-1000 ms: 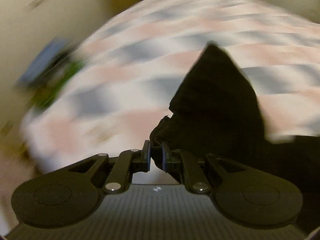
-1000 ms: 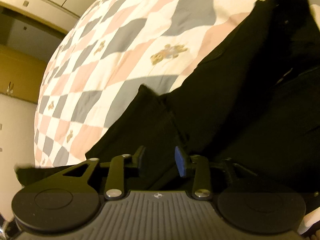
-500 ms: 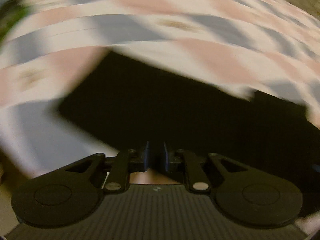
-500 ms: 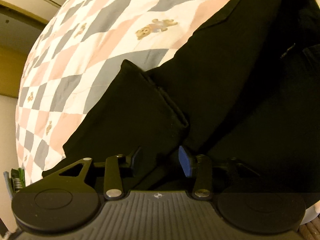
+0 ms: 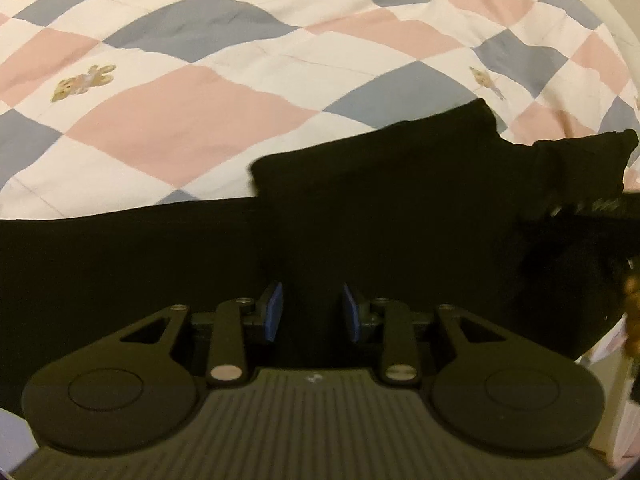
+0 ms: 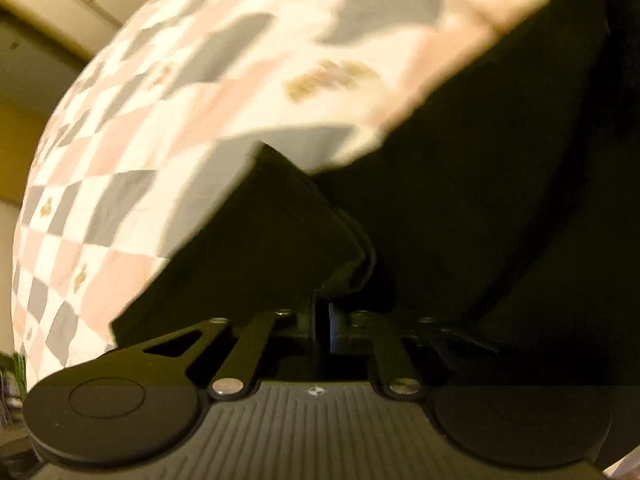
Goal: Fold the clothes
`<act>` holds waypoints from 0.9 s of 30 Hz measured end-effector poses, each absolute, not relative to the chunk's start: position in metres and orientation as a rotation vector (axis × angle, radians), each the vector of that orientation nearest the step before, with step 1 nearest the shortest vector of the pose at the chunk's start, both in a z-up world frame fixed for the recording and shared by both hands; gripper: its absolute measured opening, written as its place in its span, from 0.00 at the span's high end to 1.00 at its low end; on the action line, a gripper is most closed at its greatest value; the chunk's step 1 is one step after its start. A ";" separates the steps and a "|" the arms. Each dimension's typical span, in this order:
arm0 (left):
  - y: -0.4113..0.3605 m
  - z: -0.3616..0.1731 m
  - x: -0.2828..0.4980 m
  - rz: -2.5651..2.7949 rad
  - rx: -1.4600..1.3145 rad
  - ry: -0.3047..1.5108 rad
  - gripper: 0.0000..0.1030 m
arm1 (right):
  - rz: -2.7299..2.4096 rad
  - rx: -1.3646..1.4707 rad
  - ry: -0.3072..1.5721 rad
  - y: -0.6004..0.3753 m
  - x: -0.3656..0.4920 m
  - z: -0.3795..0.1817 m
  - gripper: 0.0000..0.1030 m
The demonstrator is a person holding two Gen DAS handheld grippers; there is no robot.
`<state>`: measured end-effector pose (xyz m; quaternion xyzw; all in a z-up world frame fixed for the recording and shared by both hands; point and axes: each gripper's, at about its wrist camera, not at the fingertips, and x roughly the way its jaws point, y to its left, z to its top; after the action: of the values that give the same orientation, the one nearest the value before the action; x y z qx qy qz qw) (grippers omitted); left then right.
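A bed under a pink, grey and white checked quilt with small bear prints [image 5: 192,120] carries a black fabric garment [image 5: 380,200], its details lost in darkness and its right side cut off. The right wrist view is motion-blurred. The left hand-held gripper [image 5: 310,312] hovers with blue pads parted over the cloth. The right hand-held gripper [image 6: 322,328] is clamped on a folded garment edge.

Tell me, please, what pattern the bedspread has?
Pink, grey and white checks with teddy bears; left wrist view.
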<state>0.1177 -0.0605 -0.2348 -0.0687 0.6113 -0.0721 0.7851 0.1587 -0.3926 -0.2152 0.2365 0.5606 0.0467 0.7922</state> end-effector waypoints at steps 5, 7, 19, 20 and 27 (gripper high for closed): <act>-0.022 -0.219 0.126 -0.124 -0.181 1.276 0.74 | 0.321 0.488 1.044 -0.350 0.176 -0.137 0.96; -0.003 -0.209 0.125 -0.098 -0.200 1.251 0.74 | 0.422 0.459 0.991 -0.323 0.187 -0.104 0.96; 0.098 -0.181 0.096 -0.018 -0.311 1.194 0.74 | 0.937 0.377 0.683 -0.106 0.218 0.053 0.05; 0.103 -0.181 0.096 -0.019 -0.308 1.192 0.74 | 0.925 0.361 0.644 -0.098 0.211 0.058 0.07; 0.129 -0.193 0.114 -0.031 -0.171 1.196 0.68 | 0.623 0.333 0.929 -0.109 0.182 -0.016 0.17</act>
<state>0.1142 0.1289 -0.1935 -0.0806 0.5621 -0.0144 0.8230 0.1819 -0.1093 -0.0162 0.1572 0.4386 0.2941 0.8345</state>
